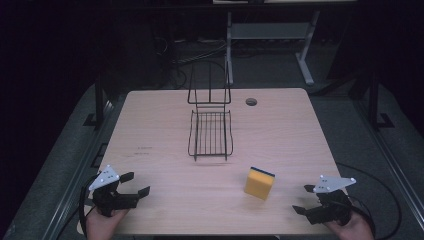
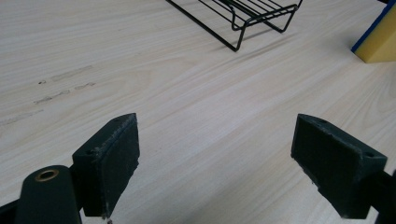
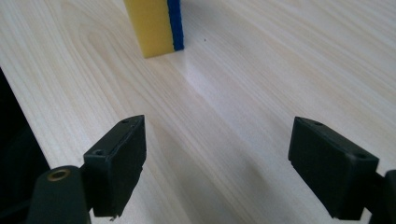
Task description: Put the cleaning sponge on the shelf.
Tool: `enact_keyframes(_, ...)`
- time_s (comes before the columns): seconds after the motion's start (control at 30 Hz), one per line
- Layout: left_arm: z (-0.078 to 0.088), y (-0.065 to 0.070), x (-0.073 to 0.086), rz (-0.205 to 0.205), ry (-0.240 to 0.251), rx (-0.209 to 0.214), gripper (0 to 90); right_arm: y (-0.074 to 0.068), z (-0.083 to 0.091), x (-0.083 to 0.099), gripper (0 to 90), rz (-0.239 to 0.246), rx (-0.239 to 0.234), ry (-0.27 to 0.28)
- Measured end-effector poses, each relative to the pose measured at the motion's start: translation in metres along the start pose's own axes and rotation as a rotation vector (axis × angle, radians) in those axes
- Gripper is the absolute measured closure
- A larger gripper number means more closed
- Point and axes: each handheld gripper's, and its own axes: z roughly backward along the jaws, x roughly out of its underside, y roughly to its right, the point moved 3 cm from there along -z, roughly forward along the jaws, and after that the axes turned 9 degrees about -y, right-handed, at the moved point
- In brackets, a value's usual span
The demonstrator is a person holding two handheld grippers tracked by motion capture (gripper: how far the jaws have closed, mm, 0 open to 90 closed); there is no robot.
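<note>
1. The table (image 1: 150,125) filled the middle of the high view.
2. The wire rack (image 1: 210,127) stood at its centre.
3. The sponge (image 1: 259,183), yellow with a blue face, stood on edge lower right of the rack, nearer the right gripper.
4. The left gripper (image 1: 138,185), lower left, gaped wide and held nothing.
5. The right gripper (image 1: 303,199), lower right, was likewise wide open and empty, apart from the sponge.
</note>
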Motion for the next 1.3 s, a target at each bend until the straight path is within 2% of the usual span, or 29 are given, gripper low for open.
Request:
enact_keyframes(0.3,0.000,0.000,0.001,0.000,-0.004,0.001,14.7,-0.002,0.000,-0.004,18.6,0.015,-0.009,-0.007)
enact_keyframes(0.47,0.002,-0.001,0.001,-0.001,0.000,-0.001,14.7,-0.007,0.003,-0.013,18.6,0.060,-0.004,-0.015)
enact_keyframes(1.03,0.002,-0.001,0.000,-0.006,0.000,0.000,14.7,-0.019,0.009,-0.034,18.6,0.124,-0.028,-0.036)
enact_keyframes(1.3,0.002,-0.001,0.000,-0.002,0.004,-0.001,14.7,-0.025,0.003,-0.046,18.6,0.160,-0.049,-0.044)
